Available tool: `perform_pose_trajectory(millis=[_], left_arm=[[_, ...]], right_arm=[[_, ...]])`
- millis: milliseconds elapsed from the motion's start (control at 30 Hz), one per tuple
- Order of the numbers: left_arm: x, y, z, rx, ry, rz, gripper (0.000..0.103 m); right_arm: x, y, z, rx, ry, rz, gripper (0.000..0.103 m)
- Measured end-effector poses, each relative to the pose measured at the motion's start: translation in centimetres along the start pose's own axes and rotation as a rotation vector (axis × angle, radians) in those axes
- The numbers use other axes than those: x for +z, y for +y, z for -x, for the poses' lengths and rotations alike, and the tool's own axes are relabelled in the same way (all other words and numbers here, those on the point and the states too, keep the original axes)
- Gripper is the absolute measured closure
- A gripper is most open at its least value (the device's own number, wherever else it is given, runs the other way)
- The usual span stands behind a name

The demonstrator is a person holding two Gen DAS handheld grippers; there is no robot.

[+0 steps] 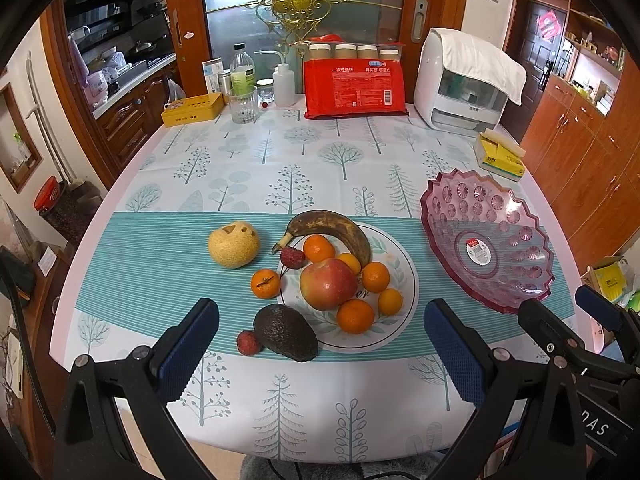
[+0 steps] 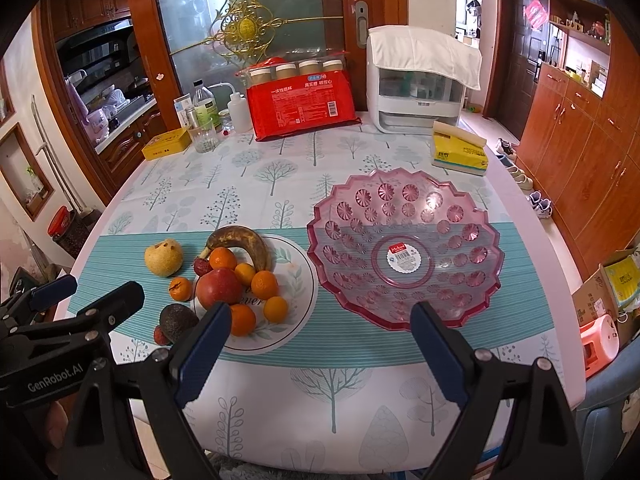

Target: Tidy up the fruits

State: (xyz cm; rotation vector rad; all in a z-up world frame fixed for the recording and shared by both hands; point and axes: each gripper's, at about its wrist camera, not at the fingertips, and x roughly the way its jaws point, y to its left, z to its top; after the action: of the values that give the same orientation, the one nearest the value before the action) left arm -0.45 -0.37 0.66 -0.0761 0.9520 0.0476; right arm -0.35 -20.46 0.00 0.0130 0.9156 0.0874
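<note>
Fruits heaped on white plate (image 1: 404, 308), avocado (image 1: 286, 332) just ahead of left gripper (image 1: 320, 344) | pink bowl (image 2: 404, 248) ahead of right gripper (image 2: 320, 344), left bare for receiving | both held apart, nothing gripped

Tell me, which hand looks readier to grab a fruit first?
Probably the left. The left hand-held gripper is open and aimed at the avocado and plate; the right hand-held gripper, also open, faces the pink bowl.

"GenRobot.AI" — left gripper (image 2: 88, 292)
</note>
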Motion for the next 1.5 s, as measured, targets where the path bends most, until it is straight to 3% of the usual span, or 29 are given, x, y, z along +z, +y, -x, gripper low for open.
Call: perform_pose_trajectory(millis=[467,533,867,1267,1500], left_arm=[[0.3,0.5,0.0,-0.007,0.000,-0.012,0.001],[0.6,0.9,-0.1,-0.015,0.002,-0.018,0.001],[2.9,4.7,-1.7,-0.006,0.020,-0.040,0.001],[3.3,9.7,-5.3,-0.007,0.090,-0.120,0.001],[3.2,12.2,-8.9,-0.027,0.133,-0.189,0.001]], right_arm=[[-0.1,-0.3,-0.1,-0.003,0.002,-0.009,0.011],[1.0,1.7,-0.9,-0.011,0.004,-0.012,0.011],[2.1,4.1,-1.8,-0.027,0.017,-0.006,0.011],[2.3,9.0,-6.1,0.038,0.115,-0.017,0.012],[1.8,11.0,-9.4,0.064,0.171,-0.036,0.021]])
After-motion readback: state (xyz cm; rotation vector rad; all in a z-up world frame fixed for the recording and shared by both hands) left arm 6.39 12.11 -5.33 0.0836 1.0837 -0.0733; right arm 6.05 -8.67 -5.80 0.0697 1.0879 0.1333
